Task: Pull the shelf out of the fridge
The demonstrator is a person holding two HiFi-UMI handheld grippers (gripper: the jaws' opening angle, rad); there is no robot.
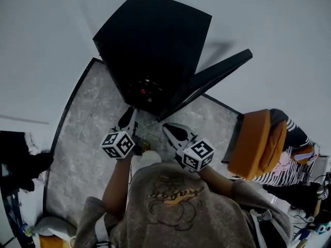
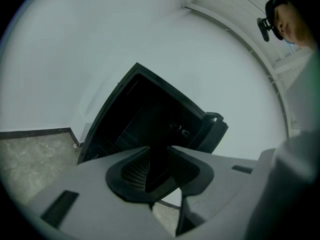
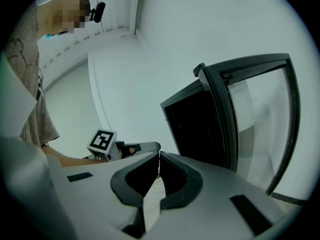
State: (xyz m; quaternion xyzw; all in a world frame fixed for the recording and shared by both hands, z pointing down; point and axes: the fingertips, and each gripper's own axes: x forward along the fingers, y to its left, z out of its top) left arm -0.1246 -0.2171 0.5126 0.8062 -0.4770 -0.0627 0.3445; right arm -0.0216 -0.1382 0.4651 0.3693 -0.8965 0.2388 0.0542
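A black mini fridge (image 1: 150, 45) stands on a grey stone-patterned floor panel (image 1: 83, 138), its door (image 1: 212, 76) swung open to the right. The inside is dark; I make out only faint shelf lines (image 2: 122, 134) and small reddish things (image 1: 145, 91). My left gripper (image 1: 130, 119) is just in front of the opening, low and to the left. Its jaws (image 2: 159, 148) stand apart with nothing between them. My right gripper (image 1: 175, 130) hangs beside it under the door's edge, its tips (image 3: 159, 154) meeting, empty. The right gripper view shows the glass-panelled door (image 3: 250, 119).
An orange cushion or seat (image 1: 256, 143) sits at the right, with a person in striped clothes (image 1: 295, 149) behind it. Dark equipment (image 1: 20, 164) lies at the left edge. White walls surround the fridge.
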